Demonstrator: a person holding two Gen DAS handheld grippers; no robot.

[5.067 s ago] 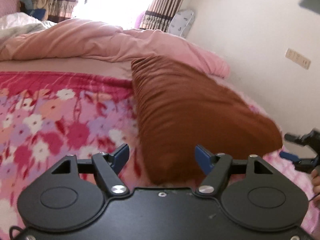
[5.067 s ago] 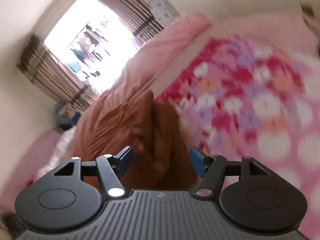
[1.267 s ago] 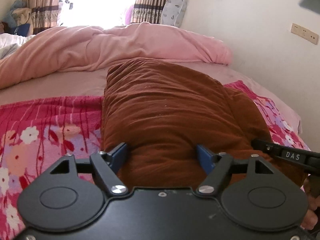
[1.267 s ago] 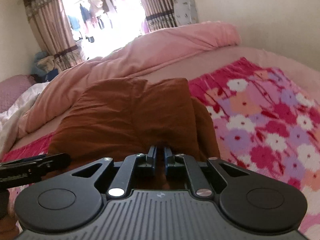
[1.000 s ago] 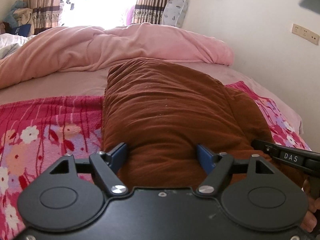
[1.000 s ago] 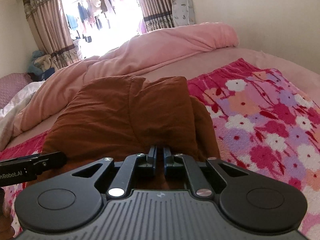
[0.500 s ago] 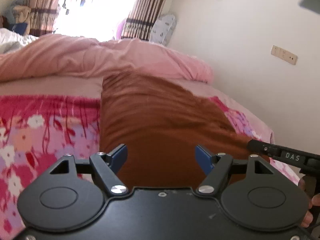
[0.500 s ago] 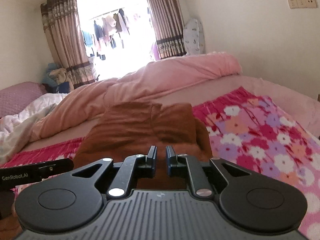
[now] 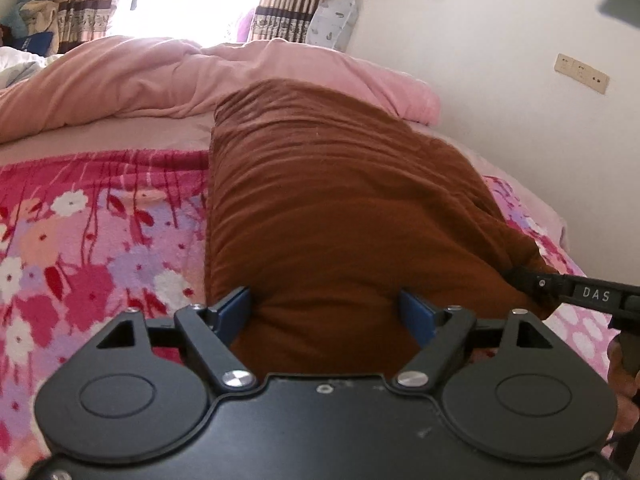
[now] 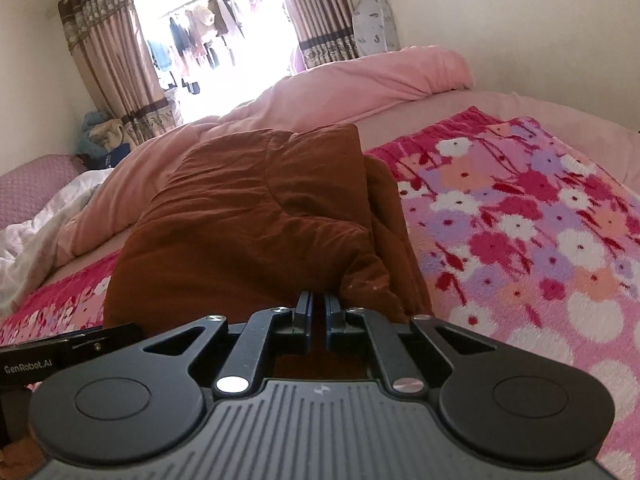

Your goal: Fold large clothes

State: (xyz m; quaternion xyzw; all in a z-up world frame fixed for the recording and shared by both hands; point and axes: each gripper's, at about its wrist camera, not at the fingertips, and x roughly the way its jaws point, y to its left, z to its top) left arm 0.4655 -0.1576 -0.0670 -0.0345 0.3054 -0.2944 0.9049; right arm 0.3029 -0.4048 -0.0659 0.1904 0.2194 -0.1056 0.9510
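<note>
A large brown padded garment point(image 9: 332, 200) lies folded in a long bundle on a floral pink blanket point(image 9: 80, 232). My left gripper point(image 9: 328, 312) is open, its blue fingertips to either side of the bundle's near end. My right gripper point(image 10: 317, 308) is shut on the near edge of the brown garment point(image 10: 248, 224). The right gripper's side also shows in the left wrist view point(image 9: 576, 292), at the bundle's right corner. The left gripper's side shows at the left of the right wrist view point(image 10: 68, 348).
A pink duvet point(image 9: 160, 76) is heaped across the far side of the bed. The floral blanket point(image 10: 520, 216) spreads right of the garment. A wall with sockets point(image 9: 580, 74) runs along the right. Curtains and a bright window point(image 10: 216, 40) stand beyond. White bedding point(image 10: 36, 232) lies at the left.
Both grippers have dipped back towards the garment after a short lift. The right gripper stays shut on the fabric and the left stays open.
</note>
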